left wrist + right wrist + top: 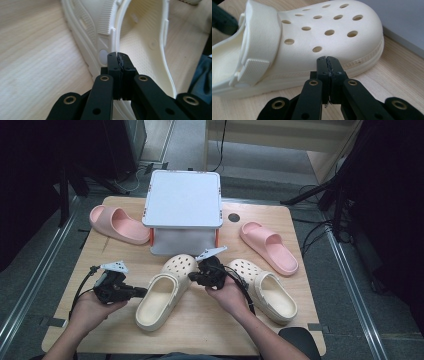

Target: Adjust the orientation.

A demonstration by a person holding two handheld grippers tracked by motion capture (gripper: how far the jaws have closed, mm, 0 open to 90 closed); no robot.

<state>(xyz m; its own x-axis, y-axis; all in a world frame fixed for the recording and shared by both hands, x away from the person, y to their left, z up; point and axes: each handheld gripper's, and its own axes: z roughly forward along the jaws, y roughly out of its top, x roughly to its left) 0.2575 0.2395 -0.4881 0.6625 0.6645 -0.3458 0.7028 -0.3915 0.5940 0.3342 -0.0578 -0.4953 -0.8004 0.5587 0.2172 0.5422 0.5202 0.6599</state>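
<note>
Light wooden table [200,330] with rounded corners, holding four items of footwear and one box. Cream perforated foam clog [165,292], nearer the left of the pair, lying sole-down at the table's middle front, toe pointing away from the person toward the box, heel opening toward the front edge; it sits between the two grippers. Left gripper [142,292], black, held in the person's left hand [90,310], lies level just beside the clog's left flank near the heel; in the left gripper view its jaws stand pressed together with nothing between them, their tips at the clog's side wall close to the round strap rivet [103,55], contact not certain. Right gripper [192,277], black, held in the person's right hand [230,295], sits at the clog's right side near the toe; in the right gripper view its jaws are likewise closed flat against each other and empty, tips just short of the ridged sole edge below the perforated toe cap [329,27]. Second cream perforated foam clog [267,290], to the right of the right hand, toe angled up and left. Pink foam slide sandal [119,224], left rear of table. Matching pink foam slide sandal [269,247], right rear. Pale grey square box with orange corner clips [182,200], centre rear, just beyond the first clog's toe
</note>
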